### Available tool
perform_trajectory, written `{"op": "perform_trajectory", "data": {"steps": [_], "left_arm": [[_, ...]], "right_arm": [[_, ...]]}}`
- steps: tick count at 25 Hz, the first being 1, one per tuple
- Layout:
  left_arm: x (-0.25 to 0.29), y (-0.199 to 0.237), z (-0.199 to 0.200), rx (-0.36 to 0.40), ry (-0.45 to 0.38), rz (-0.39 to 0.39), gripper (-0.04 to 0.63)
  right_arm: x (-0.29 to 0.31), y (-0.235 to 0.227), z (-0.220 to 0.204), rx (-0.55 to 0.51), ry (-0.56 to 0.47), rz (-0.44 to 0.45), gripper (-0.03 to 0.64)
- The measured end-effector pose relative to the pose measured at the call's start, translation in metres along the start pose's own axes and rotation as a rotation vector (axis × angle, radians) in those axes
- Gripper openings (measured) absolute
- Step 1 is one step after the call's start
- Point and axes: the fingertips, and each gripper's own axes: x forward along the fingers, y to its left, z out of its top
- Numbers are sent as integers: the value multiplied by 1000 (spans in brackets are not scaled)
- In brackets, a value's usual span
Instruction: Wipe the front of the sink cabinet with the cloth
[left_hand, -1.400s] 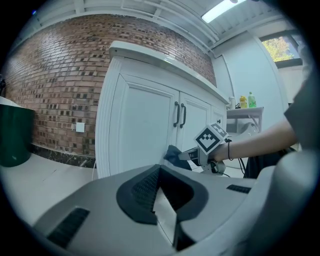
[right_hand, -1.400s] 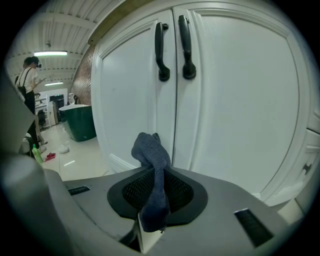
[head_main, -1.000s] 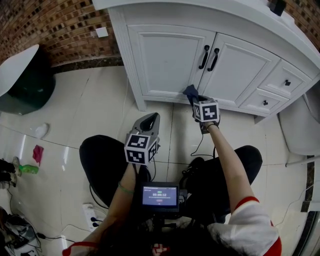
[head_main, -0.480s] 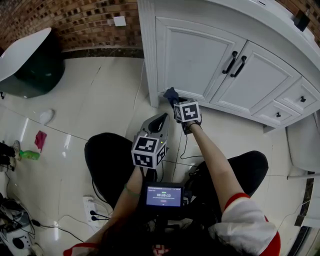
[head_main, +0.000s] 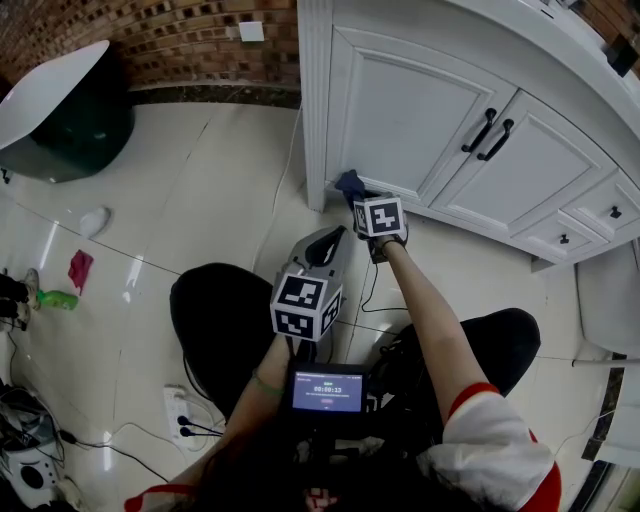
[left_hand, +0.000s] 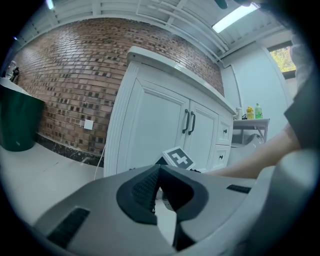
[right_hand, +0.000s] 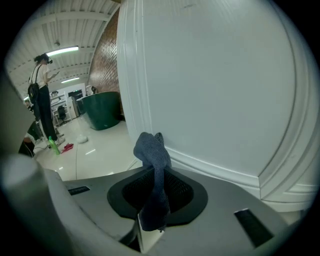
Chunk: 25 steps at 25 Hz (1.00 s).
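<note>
Looking down, head view: right gripper (head_main: 358, 196) holds dark cloth (head_main: 347, 182) at cabinet (head_main: 400, 110) bottom-left corner, 12 o'clock from left gripper (head_main: 333, 238). Left gripper view: jaws together, nothing btwn. Right gripper view: jaws clamped on cloth, cloth tip against cabinet front.

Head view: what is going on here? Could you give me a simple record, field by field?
Setting: white sink cabinet on a tiled floor
Right tool: shut on a dark blue cloth
Cloth position: at the lower left corner of the left door
Left tool: shut, holding nothing, away from the cabinet
Door handles: black, two side by side
</note>
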Motion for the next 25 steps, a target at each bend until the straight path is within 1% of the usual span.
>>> {"op": "perform_trajectory", "data": {"steps": [7, 15, 22, 23, 25], "left_arm": [[6, -15, -3, 27, 27, -19, 20], [19, -49, -4, 60, 48, -56, 20], [33, -75, -4, 80, 56, -86, 20], [35, -79, -4, 87, 58, -91, 20], [40, -88, -4, 103, 65, -101, 20]], "right_arm": [[-43, -61, -22, 43, 3, -84, 64], [-96, -133, -53, 104, 0, -184, 64], [-134, -171, -66, 150, -12, -244, 64], [-138, -173, -66, 162, -17, -248, 64], [-147, -170, -58, 175, -46, -225, 64]]}}
